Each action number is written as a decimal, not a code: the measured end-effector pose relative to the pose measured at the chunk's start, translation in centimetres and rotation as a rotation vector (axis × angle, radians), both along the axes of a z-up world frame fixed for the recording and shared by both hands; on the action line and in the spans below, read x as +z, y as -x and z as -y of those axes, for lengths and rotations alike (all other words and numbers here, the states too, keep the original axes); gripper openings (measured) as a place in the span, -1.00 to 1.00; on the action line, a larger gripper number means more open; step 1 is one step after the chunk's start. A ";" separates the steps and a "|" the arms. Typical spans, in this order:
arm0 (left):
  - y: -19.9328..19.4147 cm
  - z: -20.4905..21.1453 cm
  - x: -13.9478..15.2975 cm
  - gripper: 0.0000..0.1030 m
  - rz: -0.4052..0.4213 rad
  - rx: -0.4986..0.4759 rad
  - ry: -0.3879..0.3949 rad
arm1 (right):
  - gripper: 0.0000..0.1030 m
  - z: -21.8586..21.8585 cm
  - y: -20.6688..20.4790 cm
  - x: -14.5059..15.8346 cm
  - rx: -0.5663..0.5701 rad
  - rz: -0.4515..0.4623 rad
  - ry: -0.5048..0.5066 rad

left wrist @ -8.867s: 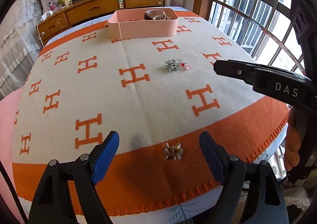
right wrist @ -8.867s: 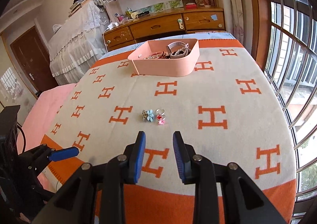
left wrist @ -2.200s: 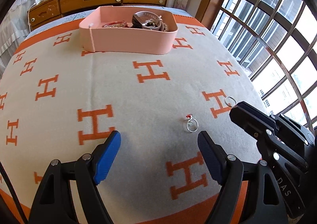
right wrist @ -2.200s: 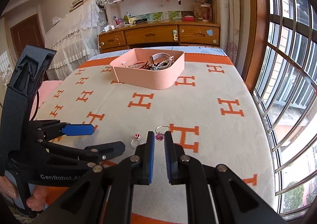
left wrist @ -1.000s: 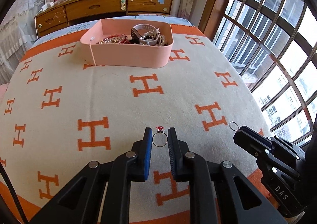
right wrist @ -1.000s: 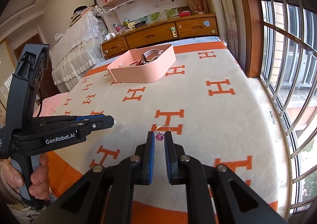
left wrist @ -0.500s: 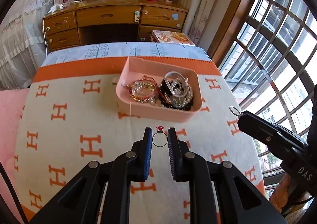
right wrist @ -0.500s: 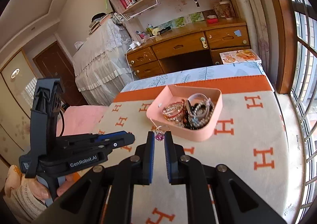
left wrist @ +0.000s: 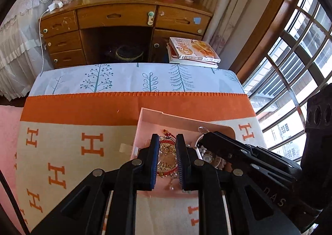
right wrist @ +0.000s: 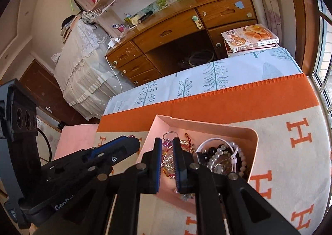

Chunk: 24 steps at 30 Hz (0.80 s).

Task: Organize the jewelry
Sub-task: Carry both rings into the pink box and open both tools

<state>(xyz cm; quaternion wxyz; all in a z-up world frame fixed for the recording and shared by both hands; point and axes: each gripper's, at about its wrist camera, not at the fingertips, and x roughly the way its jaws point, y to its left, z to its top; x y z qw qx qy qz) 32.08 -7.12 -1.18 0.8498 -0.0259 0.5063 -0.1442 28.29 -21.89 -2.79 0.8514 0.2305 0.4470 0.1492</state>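
Note:
A pink tray [left wrist: 178, 117] [right wrist: 207, 124] full of bracelets and beads sits near the far end of the orange-and-cream blanket. My left gripper [left wrist: 167, 143] is shut on a silver ring with a red stone [left wrist: 166, 133] and holds it above the tray's left part. My right gripper [right wrist: 165, 145] is shut on a silver ring with a pink stone [right wrist: 166, 141], also above the tray's left part. The right gripper shows in the left wrist view [left wrist: 202, 131], its ring tip over the tray's right side. The left gripper shows in the right wrist view [right wrist: 132, 141], just left of the tray.
Bracelets and white beads [right wrist: 222, 156] fill the tray. A wooden desk [left wrist: 124, 21] stands beyond the bed with books [left wrist: 193, 50] beside it. A window [left wrist: 300, 48] is on the right. The blanket's orange border [left wrist: 103, 106] runs behind the tray.
Both grippers have moved forward with their rings, from short of the tray to above its inside. Both stay shut on the rings.

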 end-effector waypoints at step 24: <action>5.6 -2.7 1.0 0.58 0.085 0.010 -0.067 | -0.78 0.0 4.2 0.3 -0.014 -0.021 0.064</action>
